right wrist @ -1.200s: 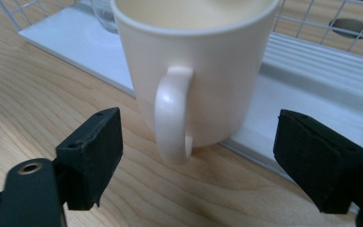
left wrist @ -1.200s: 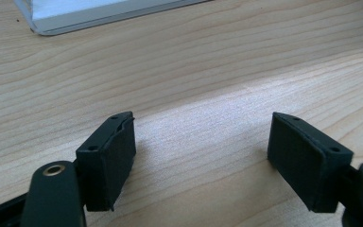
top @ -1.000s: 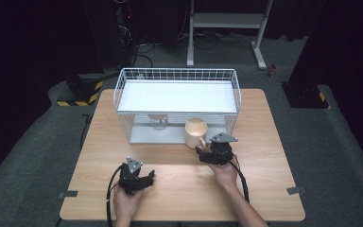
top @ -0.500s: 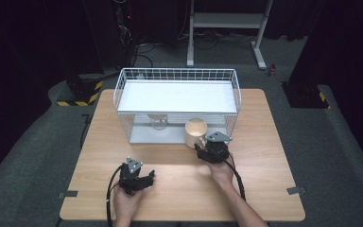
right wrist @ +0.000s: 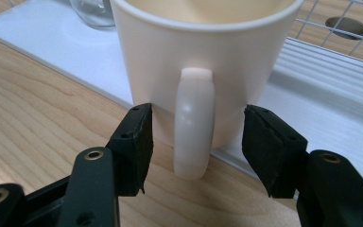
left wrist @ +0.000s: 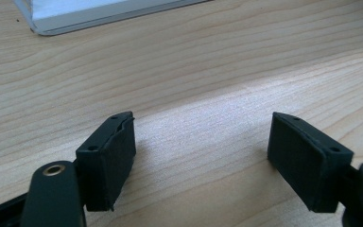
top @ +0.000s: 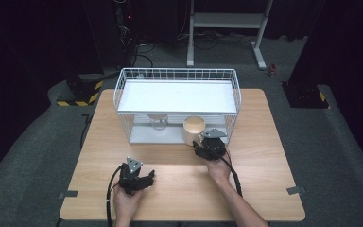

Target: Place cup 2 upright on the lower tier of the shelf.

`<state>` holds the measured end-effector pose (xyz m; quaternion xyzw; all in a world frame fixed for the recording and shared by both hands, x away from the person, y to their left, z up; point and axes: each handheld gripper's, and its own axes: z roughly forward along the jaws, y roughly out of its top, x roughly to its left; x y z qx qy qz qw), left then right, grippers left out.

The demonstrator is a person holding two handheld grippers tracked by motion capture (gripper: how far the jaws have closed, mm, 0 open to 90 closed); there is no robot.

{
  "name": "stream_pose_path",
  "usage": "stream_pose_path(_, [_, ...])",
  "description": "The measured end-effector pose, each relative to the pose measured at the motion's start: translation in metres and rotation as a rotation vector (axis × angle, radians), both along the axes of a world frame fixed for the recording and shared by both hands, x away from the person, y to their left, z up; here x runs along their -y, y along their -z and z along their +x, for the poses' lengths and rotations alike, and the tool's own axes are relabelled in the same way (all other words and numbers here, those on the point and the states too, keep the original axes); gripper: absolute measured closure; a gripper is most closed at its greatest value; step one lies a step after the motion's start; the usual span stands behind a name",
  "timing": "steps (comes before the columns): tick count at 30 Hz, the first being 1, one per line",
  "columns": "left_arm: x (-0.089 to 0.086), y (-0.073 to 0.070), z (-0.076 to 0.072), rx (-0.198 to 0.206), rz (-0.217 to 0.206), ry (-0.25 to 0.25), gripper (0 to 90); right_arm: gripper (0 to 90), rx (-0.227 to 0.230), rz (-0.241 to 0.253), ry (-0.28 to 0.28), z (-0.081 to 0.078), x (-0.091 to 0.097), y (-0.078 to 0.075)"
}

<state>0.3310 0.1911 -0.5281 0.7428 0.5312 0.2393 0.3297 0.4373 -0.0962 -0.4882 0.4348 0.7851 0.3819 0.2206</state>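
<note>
Right gripper (right wrist: 196, 137): fingers just closed onto the cream mug (right wrist: 203, 61), handle between them.
Left gripper (left wrist: 201, 161): fingers wide, empty, over the desk (left wrist: 194, 71).

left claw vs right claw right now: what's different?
The left claw stands open over bare table with nothing between its pads; the right claw has just closed on the cream mug, astride its handle. Left sits nearer the person, right up at the wire basket. Both have black pads.

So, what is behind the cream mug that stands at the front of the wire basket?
Behind the cream mug stands a clear glass on the white floor of the wire basket, off to one side. The mug's body hides part of that floor.
</note>
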Motion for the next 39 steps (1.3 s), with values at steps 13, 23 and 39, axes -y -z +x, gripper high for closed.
stream_pose_path(13, [0.0, 0.0, 0.0, -0.001, 0.0, 0.004, 24.0, 43.5, -0.011, -0.006, 0.023, 0.014, -0.016, -0.006])
stream_pose_path(23, [0.0, 0.0, 0.0, -0.001, 0.002, 0.004, 24.1, 41.5, -0.018, 0.006, 0.034, 0.026, -0.023, -0.006])
stream_pose_path(39, [0.0, 0.0, 0.0, -0.001, 0.002, 0.004, 24.1, 41.9, -0.03, 0.024, 0.062, 0.038, -0.032, 0.001])
